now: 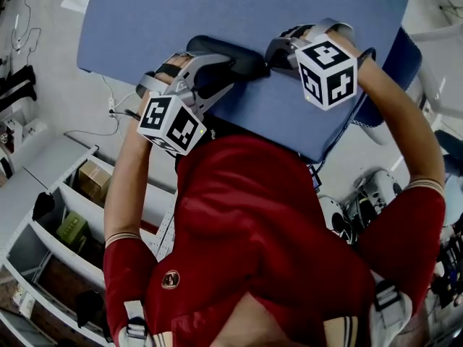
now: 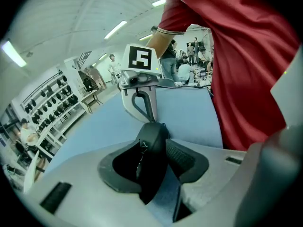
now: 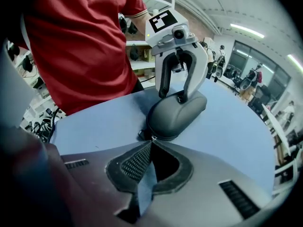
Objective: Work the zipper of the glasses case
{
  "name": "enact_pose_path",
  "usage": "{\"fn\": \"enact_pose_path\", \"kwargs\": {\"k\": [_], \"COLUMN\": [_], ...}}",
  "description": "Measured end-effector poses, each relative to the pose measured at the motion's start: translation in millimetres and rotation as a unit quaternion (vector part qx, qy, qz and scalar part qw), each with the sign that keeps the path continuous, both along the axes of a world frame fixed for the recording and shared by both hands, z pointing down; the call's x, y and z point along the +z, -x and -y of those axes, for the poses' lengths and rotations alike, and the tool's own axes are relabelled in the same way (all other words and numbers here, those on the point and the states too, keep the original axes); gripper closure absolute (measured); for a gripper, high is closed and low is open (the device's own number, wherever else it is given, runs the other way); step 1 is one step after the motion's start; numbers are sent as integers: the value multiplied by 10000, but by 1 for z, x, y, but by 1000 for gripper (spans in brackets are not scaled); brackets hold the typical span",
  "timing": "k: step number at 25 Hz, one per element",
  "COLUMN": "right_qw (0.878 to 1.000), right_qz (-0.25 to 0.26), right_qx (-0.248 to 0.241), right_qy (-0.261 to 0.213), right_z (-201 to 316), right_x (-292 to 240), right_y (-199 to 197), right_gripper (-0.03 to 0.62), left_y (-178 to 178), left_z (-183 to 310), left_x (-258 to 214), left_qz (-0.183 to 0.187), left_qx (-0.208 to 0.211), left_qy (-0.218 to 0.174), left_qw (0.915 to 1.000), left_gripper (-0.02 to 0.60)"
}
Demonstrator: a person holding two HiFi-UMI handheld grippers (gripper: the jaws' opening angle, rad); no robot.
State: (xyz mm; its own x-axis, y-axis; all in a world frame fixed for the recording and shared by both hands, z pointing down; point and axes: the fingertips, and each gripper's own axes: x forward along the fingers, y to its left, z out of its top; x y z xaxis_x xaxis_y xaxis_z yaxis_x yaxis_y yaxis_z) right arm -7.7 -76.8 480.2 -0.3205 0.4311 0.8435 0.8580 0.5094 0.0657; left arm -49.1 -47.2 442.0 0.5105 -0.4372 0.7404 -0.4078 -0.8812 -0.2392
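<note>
A dark hard-shell glasses case (image 1: 235, 58) lies on the blue table (image 1: 275, 6), close to its near edge. My left gripper (image 1: 210, 78) straddles the case's left end; in the left gripper view the case (image 2: 150, 169) sits between the two pads and the left gripper (image 2: 156, 144) is shut on it. My right gripper (image 1: 278, 53) meets the case's right end. In the right gripper view its jaws (image 3: 151, 144) are pinched together on the small metal zipper pull (image 3: 151, 138) at the near end of the case (image 3: 180, 111). The left gripper (image 3: 176, 96) stands over the far end.
The table's near edge runs just in front of the red-shirted person's body (image 1: 253, 223). White shelving with boxes (image 1: 90, 183) stands on the floor at the left. A blue chair (image 1: 401, 56) is at the table's right side. People and racks fill the background.
</note>
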Motion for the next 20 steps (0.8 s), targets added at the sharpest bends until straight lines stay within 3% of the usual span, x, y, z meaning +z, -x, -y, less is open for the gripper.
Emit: {"fn": "enact_pose_path", "kwargs": {"k": [6,10,16,20], "right_qw": [9959,9867,9535,9222], "right_qz": [-18,-105,-191,-246], "right_qx": [903,1618,2989,3837], "right_qy": [-92,-137,-347,-408], "right_z": [-12,-17,-21,-27], "right_x": [-1,-2,-4,-2], "right_y": [1,-1,-2,-1], "right_gripper": [595,595,595,595], "left_y": [3,0,-1,0], "left_z": [-2,0,0,-1], "left_x": [1,0,-2,1], "left_qz": [8,-7,-63,-74], "left_qx": [23,75,292,520], "left_qy": [-76,-100,-157,-205], "left_qw": [10000,9999,9994,9984], "left_gripper": [416,416,414,414]}}
